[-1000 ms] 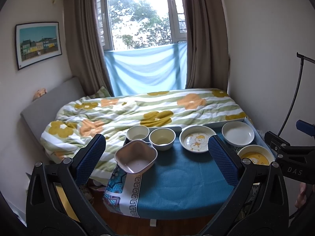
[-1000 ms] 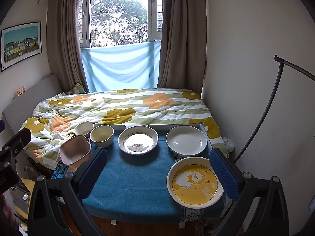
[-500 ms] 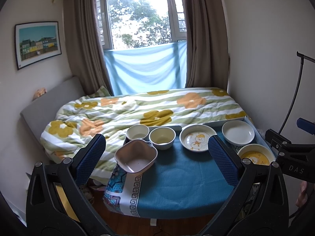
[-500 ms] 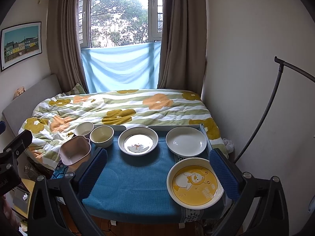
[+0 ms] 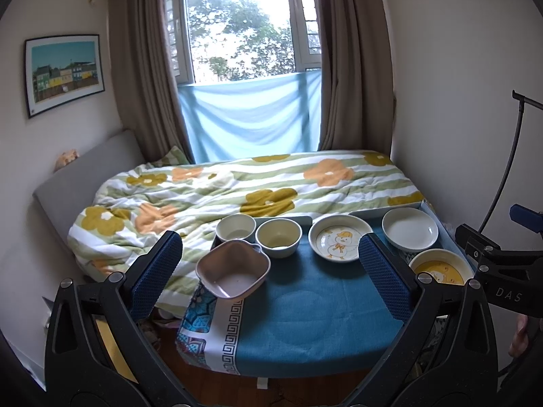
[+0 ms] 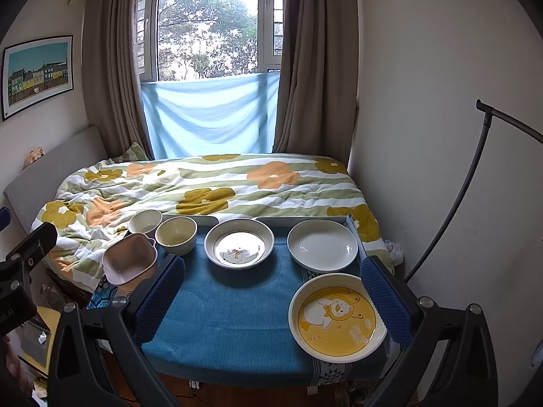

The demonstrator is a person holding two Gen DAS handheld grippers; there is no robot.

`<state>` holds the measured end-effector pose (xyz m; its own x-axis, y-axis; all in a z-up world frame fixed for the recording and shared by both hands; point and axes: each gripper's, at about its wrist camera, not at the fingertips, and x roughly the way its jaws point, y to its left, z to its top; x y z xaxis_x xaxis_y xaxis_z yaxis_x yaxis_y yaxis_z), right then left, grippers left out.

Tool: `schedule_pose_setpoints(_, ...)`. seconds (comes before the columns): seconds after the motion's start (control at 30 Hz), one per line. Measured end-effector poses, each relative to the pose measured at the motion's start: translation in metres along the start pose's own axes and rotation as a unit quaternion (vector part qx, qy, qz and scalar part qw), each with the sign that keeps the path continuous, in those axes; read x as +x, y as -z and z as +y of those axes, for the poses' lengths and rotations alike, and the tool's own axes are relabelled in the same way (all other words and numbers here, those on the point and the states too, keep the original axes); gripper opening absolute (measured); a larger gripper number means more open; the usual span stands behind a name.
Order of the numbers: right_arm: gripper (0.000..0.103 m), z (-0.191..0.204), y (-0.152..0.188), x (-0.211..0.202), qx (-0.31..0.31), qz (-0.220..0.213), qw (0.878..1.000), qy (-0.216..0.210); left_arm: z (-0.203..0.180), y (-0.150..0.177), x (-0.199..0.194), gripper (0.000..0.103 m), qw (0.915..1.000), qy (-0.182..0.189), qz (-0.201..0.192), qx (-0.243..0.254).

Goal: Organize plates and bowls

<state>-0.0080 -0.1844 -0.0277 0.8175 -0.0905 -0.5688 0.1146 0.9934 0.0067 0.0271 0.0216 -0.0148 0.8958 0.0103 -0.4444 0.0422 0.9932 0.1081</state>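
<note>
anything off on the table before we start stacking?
Two dishes overhang the blue tablecloth: the pink bowl sticks out past the left corner, and the yellow duck plate juts over the front right edge. Nothing spilled or broken.

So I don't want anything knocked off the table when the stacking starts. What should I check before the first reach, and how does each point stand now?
1. Left gripper open and holding nothing: ok.
2. Right gripper open and holding nothing: ok.
3. Pink square bowl fully supported: not ok, it overhangs the table's left edge.
4. Yellow duck plate away from the edge: not ok, it sits at the near right corner.
5. Cream bowl and white bowl unstacked, side by side: ok.
6. Bowls free of contents: cannot tell.
</note>
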Motion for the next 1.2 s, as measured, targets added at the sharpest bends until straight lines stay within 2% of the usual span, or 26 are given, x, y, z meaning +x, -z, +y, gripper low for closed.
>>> schedule_pose_setpoints(0.23, 0.103, 0.003, 0.001, 0.004, 0.007, 0.009, 1.000, 0.000, -0.001, -0.004, 0.009, 0.103, 0.9997, 0.007, 0.020, 0.010)
schedule_pose_setpoints(0.33, 0.103, -0.004, 0.006, 0.008, 0.021, 0.023, 0.999, 0.003, -0.007, -0.005, 0.022, 0.103, 0.9985, 0.029, 0.039, 0.026)
schedule_pose_setpoints(0.43, 0.103, -0.017, 0.019, 0.012, 0.045, 0.043, 0.998, 0.023, -0.020, -0.001, 0.041, 0.103, 0.9959, 0.051, 0.057, 0.048)
schedule_pose_setpoints(0.6, 0.103, -0.053, 0.055, 0.022, 0.089, 0.085, 0.991, 0.061, -0.058, 0.012, 0.085, 0.103, 0.9871, 0.106, 0.101, 0.066)
schedule_pose_setpoints(0.7, 0.103, -0.081, 0.079, 0.033, 0.116, 0.110, 0.984, 0.079, -0.091, 0.024, 0.112, 0.103, 0.9778, 0.138, 0.133, 0.085)
schedule_pose_setpoints(0.8, 0.103, -0.111, 0.098, 0.048, 0.152, 0.135, 0.976, 0.079, -0.125, 0.038, 0.143, 0.103, 0.9652, 0.172, 0.168, 0.102)
schedule_pose_setpoints(0.87, 0.103, -0.130, 0.109, 0.057, 0.167, 0.145, 0.972, 0.077, -0.149, 0.048, 0.166, 0.103, 0.9555, 0.191, 0.195, 0.112)
schedule_pose_setpoints(0.93, 0.103, -0.147, 0.119, 0.070, 0.182, 0.156, 0.968, 0.068, -0.172, 0.060, 0.188, 0.103, 0.9416, 0.220, 0.225, 0.121)
schedule_pose_setpoints(1.03, 0.102, -0.173, 0.133, 0.090, 0.211, 0.175, 0.960, 0.053, -0.207, 0.076, 0.221, 0.103, 0.9257, 0.238, 0.260, 0.138)
schedule_pose_setpoints(1.1, 0.092, -0.189, 0.142, 0.105, 0.238, 0.191, 0.952, 0.032, -0.228, 0.086, 0.239, 0.102, 0.9165, 0.242, 0.281, 0.150)
schedule_pose_setpoints(1.2, 0.083, -0.210, 0.154, 0.132, 0.266, 0.215, 0.940, 0.008, -0.251, 0.101, 0.263, 0.098, 0.9034, 0.252, 0.307, 0.162)
